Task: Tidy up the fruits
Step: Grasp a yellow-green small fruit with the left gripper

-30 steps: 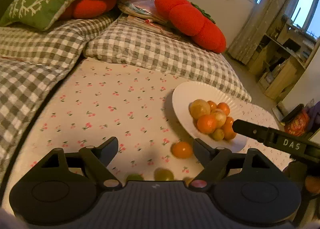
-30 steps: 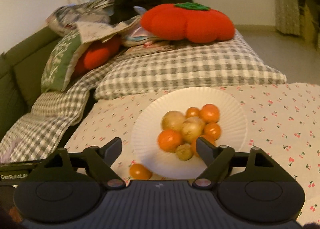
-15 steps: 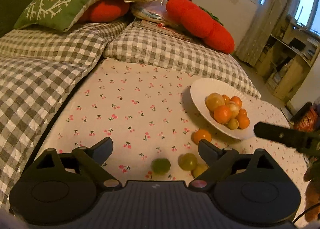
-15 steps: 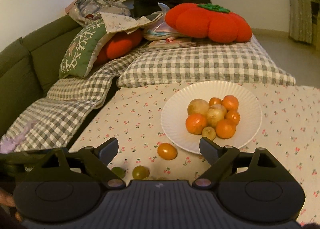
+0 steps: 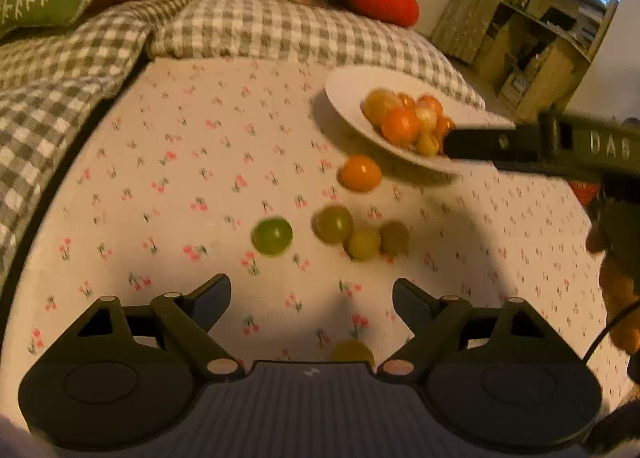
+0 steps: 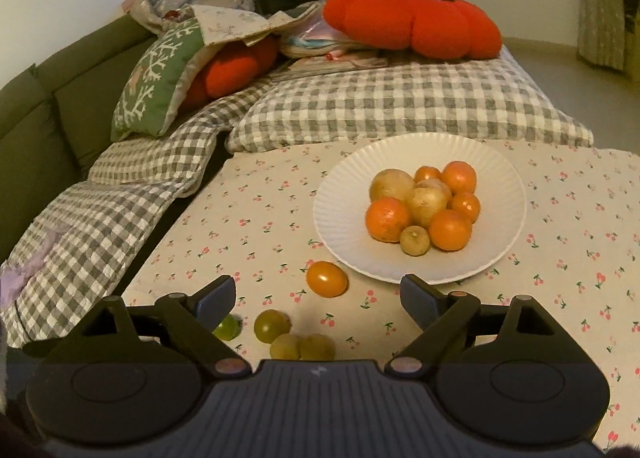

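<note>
Left wrist view: the left gripper (image 5: 312, 292) hangs wide open and empty above the cherry-print cloth (image 5: 168, 185). Four round green fruits (image 5: 272, 236) lie loose in front of it, and a fifth, yellowish one (image 5: 352, 352) lies near its base. An orange fruit (image 5: 360, 173) lies near the white plate (image 5: 348, 97).

Right wrist view: the right gripper (image 6: 316, 294) is wide open and empty. The orange fruit (image 6: 327, 278) is oval, long axis left-right, just near-left of the ribbed plate (image 6: 508, 193) heaped with tangerines (image 6: 387, 218).
</note>
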